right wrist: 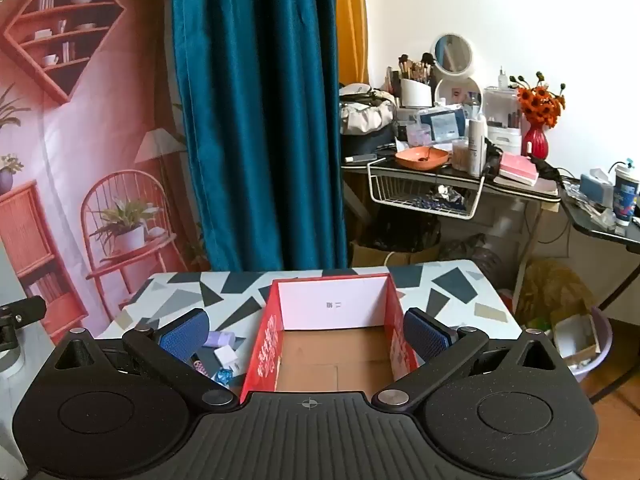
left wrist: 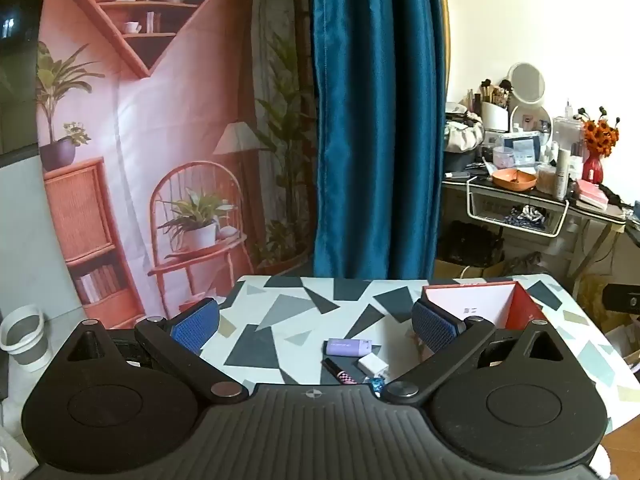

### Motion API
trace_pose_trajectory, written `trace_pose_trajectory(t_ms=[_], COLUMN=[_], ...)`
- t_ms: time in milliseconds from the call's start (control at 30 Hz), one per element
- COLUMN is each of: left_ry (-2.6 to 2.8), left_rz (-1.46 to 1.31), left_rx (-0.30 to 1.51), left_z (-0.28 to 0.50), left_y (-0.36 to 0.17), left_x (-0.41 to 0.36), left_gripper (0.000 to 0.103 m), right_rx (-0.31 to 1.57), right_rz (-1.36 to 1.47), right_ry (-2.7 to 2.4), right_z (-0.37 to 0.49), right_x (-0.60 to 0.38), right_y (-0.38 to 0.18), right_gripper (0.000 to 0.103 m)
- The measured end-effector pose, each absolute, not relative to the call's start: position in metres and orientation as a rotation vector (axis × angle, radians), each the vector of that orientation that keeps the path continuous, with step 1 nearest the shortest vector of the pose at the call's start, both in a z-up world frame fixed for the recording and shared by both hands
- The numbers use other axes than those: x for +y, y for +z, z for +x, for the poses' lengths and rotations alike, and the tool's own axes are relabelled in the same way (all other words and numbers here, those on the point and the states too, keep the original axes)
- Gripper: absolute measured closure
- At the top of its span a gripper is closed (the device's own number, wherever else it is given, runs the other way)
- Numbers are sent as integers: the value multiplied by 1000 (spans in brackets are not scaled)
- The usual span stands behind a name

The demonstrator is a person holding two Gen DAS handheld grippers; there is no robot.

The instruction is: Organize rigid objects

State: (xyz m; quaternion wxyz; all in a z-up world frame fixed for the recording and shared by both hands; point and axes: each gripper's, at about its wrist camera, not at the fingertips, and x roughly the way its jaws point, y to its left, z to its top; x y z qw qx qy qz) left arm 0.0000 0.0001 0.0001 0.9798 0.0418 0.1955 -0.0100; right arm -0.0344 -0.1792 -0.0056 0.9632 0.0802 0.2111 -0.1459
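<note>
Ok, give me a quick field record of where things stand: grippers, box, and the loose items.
left gripper: open, holding nothing, over the table
right gripper: open, holding nothing, fingers straddling the box
box: red, open top, nothing visible inside
purple case: lying on the table, left of the box
white block: beside the purple case, on the near side
pen: black with pink checks, lying next to the white block
blue piece: small, near edge, partly hidden
</note>
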Motion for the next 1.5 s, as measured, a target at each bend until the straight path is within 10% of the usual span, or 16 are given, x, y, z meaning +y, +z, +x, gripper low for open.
trace_pose_trajectory(t_ms=[1500], left_ry=[-39], left_rz=[109], left_rx=[361], left_z=[-4], left_y=[-1], left_x=[1], left_gripper=[0], right_rx=[443], right_rz=[164], right_ry=[-302], right_z=[-33], right_x=[-180], right_y=[-10], right_gripper=[0])
